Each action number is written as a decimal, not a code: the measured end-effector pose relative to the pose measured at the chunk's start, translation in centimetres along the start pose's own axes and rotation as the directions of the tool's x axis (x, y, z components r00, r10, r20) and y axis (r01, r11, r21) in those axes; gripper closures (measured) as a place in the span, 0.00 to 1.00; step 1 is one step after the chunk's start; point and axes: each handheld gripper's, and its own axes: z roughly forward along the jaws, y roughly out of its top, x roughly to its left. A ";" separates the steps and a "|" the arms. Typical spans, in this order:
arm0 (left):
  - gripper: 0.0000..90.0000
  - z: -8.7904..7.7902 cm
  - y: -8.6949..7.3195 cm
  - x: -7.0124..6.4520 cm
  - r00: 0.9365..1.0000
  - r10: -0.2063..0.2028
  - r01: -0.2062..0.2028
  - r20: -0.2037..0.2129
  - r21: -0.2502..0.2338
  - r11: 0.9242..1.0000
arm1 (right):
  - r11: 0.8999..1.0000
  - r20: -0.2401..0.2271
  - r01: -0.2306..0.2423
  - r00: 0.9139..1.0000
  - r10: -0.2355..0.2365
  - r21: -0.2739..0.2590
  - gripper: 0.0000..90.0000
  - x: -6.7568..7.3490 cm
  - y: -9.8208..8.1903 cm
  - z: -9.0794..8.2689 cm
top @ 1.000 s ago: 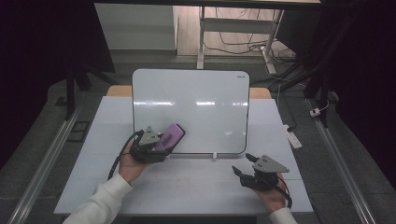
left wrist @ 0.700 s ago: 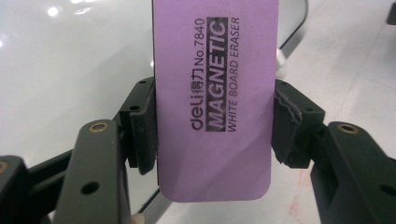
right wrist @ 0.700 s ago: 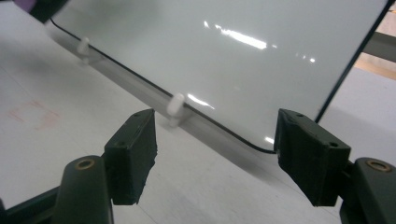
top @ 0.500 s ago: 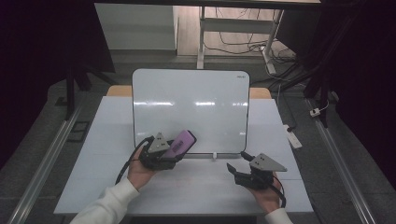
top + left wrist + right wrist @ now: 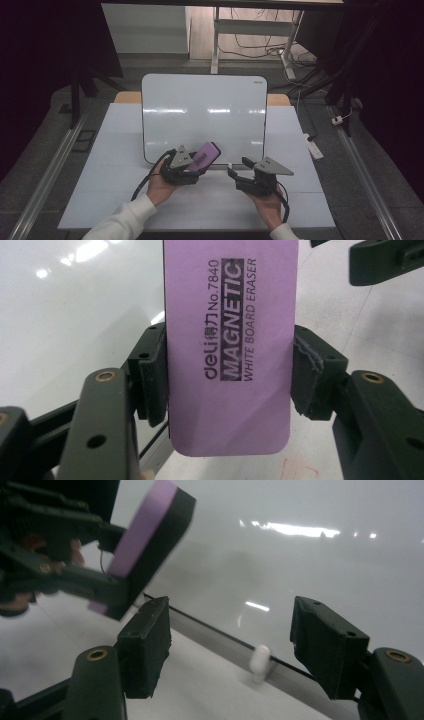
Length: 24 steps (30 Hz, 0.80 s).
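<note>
Over the whiteboard's (image 5: 204, 117) edge, left tool (image 5: 230, 380) clamps eraser (image 5: 230, 340).

The right tongs (image 5: 230, 650) stand apart with a small white peg (image 5: 260, 661) between them at the whiteboard's (image 5: 310, 575) lower edge; the purple eraser (image 5: 145, 545), clamped by the left tongs (image 5: 100, 560), tilts at upper left.

Purple eraser (image 5: 230, 345), black print; white whiteboard (image 5: 202, 112); black tools.

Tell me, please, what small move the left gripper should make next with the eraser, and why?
Probably lower the purple eraser onto the whiteboard: the left gripper is shut on it at the board's lower edge, with the dark felt side tilted toward the surface but apparently not yet flat against it.
</note>
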 end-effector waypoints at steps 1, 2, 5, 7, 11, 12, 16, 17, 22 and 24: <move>0.45 0.1 0.0 -0.1 1.000 0.000 0.000 0.000 0.001 1.000 | 1.000 -0.008 -0.013 1.000 0.013 -0.004 0.36 0.1 0.1 0.2; 0.45 0.2 0.0 -0.1 1.000 0.001 -0.001 0.000 0.002 1.000 | 1.000 -0.011 -0.027 1.000 0.027 -0.008 0.36 0.1 0.1 0.4; 0.45 0.5 0.1 -0.3 1.000 0.003 -0.003 -0.007 0.006 1.000 | 0.997 -0.034 -0.078 0.996 0.078 -0.027 0.38 0.3 0.2 0.8; 0.45 0.6 0.1 -0.3 1.000 0.004 -0.004 -0.009 0.006 1.000 | 0.993 -0.047 -0.111 0.993 0.110 -0.039 0.40 0.4 0.4 1.1; 0.45 0.9 0.2 -0.5 1.000 0.007 -0.007 -0.011 0.009 1.000 | 0.988 -0.078 -0.144 0.987 0.140 -0.050 0.42 0.9 0.8 1.9; 0.45 0.9 0.2 -0.5 1.000 0.008 -0.008 -0.013 0.010 1.000 | 0.988 -0.084 -0.147 0.986 0.142 -0.051 0.43 1.0 0.9 2.1; 0.45 1.1 0.2 -0.7 1.000 0.010 -0.010 -0.017 0.010 1.000 | 0.984 -0.112 -0.172 0.980 0.165 -0.050 0.48 1.6 1.1 2.9; 0.45 1.1 0.3 -0.8 1.000 0.011 -0.010 -0.023 0.010 1.000 | 0.982 -0.115 -0.181 0.978 0.174 -0.050 0.50 1.7 1.0 3.1; 0.45 1.2 0.3 -1.1 0.999 0.016 -0.016 -0.034 -0.002 1.000 | 0.967 -0.153 -0.250 0.959 0.239 -0.056 0.56 1.8 1.1 3.7; 0.45 1.3 0.4 -1.4 0.999 0.024 -0.025 -0.046 -0.001 1.000 | 0.964 -0.151 -0.262 0.956 0.251 -0.052 0.57 1.9 1.1 3.9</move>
